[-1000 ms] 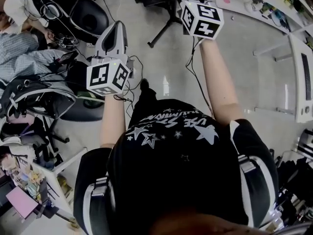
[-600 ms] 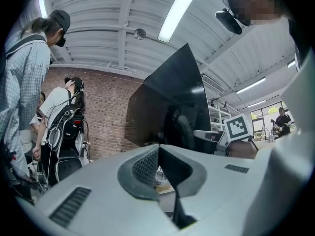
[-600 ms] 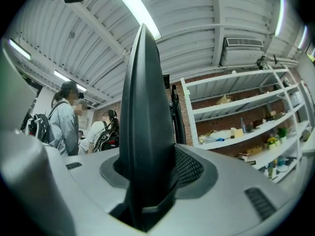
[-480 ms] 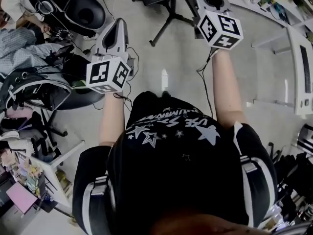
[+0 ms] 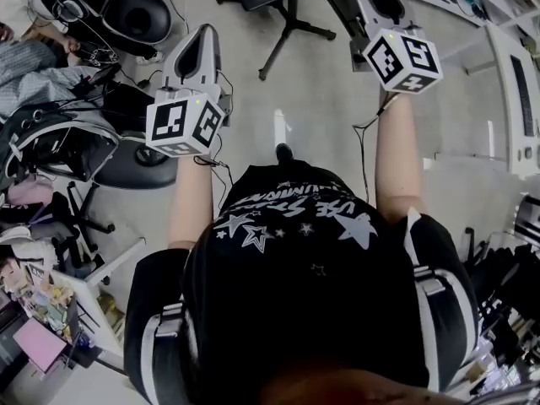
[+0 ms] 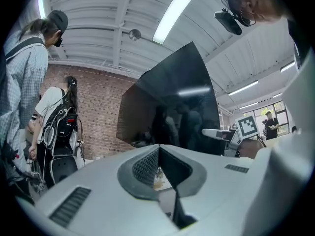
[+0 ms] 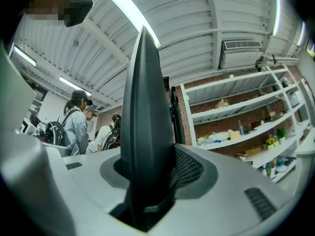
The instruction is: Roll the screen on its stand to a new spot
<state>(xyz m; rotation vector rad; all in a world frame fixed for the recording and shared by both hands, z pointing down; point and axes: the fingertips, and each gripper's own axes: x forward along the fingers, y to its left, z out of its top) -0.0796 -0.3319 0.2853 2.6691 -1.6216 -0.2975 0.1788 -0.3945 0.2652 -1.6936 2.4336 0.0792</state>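
Observation:
The screen is a big black panel (image 6: 172, 107) that fills the middle of the left gripper view. Its thin dark edge (image 7: 145, 117) rises straight up between the jaws in the right gripper view. My right gripper (image 7: 146, 181) is shut on that edge, and its marker cube (image 5: 403, 60) shows at the top right of the head view. My left gripper (image 6: 161, 170) points up at the panel from a little way off, shut with nothing in it. In the head view the left gripper (image 5: 201, 45) is at upper left, over the floor.
People stand at the left (image 6: 27, 82) before a brick wall (image 6: 101, 117). Black chairs and bags (image 5: 139, 11) crowd the upper left floor. A black legged base (image 5: 287, 24) stands ahead. White shelves (image 7: 236, 132) and a white table (image 5: 516, 99) line the right. A cluttered desk (image 5: 42, 310) sits lower left.
In the head view my right gripper has shifted to the right and slightly nearer my body. The left gripper has hardly moved. The view has drifted forward a little.

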